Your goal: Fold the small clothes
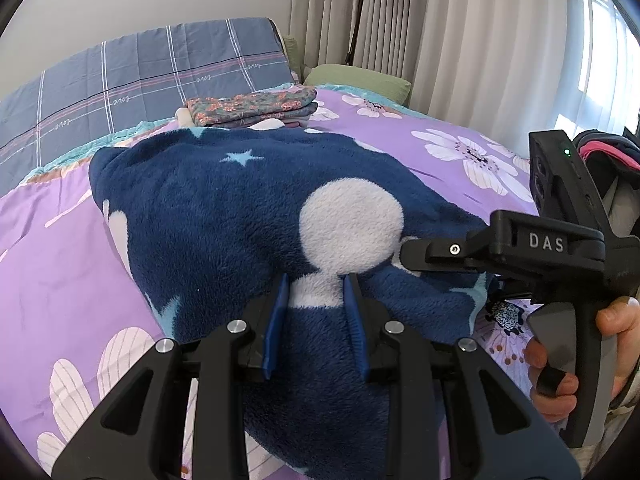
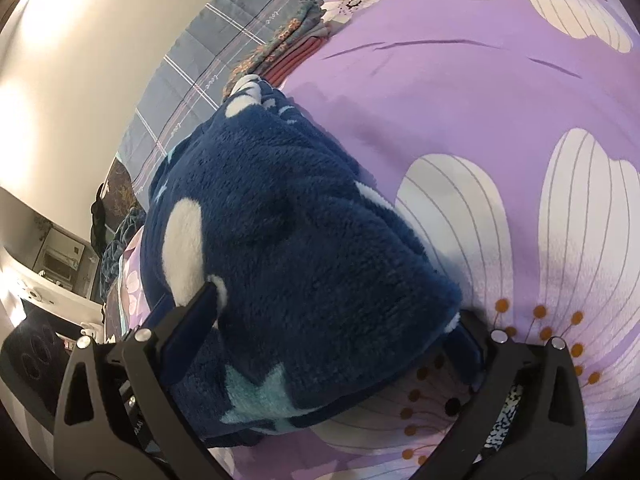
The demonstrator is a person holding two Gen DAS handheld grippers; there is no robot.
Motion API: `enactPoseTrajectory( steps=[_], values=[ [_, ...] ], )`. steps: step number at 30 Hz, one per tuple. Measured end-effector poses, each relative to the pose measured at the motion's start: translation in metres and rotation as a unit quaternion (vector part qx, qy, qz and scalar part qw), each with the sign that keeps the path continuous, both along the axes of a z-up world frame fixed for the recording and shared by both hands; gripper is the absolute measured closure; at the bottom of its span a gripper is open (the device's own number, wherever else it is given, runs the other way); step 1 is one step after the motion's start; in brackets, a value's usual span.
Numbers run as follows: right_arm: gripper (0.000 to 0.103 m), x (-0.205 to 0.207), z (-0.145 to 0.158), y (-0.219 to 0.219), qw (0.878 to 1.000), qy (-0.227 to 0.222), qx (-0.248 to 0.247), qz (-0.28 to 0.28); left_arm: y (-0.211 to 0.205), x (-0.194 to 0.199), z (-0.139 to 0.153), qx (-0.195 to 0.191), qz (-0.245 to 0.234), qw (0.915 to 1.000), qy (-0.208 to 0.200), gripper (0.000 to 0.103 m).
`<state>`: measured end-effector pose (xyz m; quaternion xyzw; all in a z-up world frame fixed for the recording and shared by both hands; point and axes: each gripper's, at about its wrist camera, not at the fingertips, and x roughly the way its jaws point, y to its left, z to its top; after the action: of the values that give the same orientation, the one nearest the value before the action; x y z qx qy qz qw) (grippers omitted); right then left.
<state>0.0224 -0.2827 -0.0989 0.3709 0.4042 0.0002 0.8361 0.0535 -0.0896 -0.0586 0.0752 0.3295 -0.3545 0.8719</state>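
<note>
A dark blue fleece garment (image 1: 224, 220) with white blobs and pale stars lies bunched on the purple flowered bedspread (image 1: 60, 280). My left gripper (image 1: 316, 292) has its blue fingers (image 1: 280, 312) apart, with a fold of the fleece between them. My right gripper (image 2: 336, 312) is wide open, its jaws straddling the garment's near edge (image 2: 304, 264); one finger (image 2: 200, 304) lies on top, the other by the bedspread. The right gripper also shows in the left wrist view (image 1: 416, 252), its tip at the garment's right edge.
A stack of folded clothes (image 1: 252, 106) sits at the bed's far side before a grey plaid quilt (image 1: 140, 76). A green pillow (image 1: 360, 78), curtains (image 1: 460, 40) and a lamp pole (image 1: 360, 12) stand behind. A dresser (image 2: 52, 276) shows at left in the right wrist view.
</note>
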Motion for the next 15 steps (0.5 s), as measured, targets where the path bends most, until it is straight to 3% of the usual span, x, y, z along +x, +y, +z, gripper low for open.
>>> enactPoseTrajectory(
  steps=[15],
  values=[
    [0.003,0.0021,-0.0002,0.0016,1.000,-0.017,-0.002,0.002,-0.0070,-0.0003,0.0045,0.002,0.008,1.0000,-0.002,0.069]
  ],
)
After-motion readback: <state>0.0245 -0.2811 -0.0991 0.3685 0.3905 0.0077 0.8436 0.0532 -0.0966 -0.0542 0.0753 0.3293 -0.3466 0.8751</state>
